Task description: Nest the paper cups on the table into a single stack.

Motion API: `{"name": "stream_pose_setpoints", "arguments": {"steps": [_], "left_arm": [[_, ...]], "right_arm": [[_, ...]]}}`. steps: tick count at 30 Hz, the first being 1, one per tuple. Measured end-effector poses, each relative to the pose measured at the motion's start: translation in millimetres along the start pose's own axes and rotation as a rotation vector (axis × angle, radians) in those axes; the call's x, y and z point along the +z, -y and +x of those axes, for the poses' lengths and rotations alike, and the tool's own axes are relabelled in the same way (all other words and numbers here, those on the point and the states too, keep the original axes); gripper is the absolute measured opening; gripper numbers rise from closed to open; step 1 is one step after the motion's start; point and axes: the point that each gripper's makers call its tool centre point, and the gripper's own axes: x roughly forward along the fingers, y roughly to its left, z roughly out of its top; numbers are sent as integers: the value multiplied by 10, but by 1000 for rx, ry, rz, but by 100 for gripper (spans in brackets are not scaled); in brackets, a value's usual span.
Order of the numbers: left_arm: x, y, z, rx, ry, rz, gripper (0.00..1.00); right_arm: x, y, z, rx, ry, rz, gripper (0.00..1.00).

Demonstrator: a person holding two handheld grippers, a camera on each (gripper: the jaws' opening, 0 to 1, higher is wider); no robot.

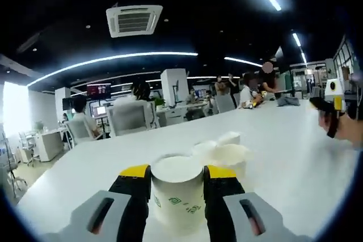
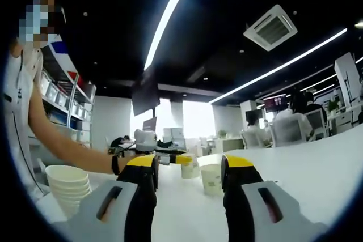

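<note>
A paper cup (image 1: 177, 194) is pinched upright by the left gripper (image 1: 178, 188) over the table (image 1: 283, 157); the right gripper (image 2: 188, 196) is spread, empty. Thin walls (easily crushed) could be buckled, jamming it on the stack (image 2: 69, 188).

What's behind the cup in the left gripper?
Behind the held paper cup, clamped in the left gripper, more white cups lie on the white table. Their number and the table directly behind the held cup are hidden by it.
</note>
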Motion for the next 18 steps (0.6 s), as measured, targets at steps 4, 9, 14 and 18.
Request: {"name": "stream_pose_setpoints", "arguments": {"steps": [4,9,14,18], "left_arm": [[279,208,-241,-115,44,-29,39],[476,769,-382,-282,82,-63,39],[472,1178,-219,-365,84,-34,39],[451,1442,-74,-413,98,-93,39]], "right_arm": [[-11,-5,1,-2,0,5,47],[-20,5,-7,-2,1,14,47],[-58,-20,-4,17,-18,19,48],[-88,-25,-2,24,-33,15,49]]}}
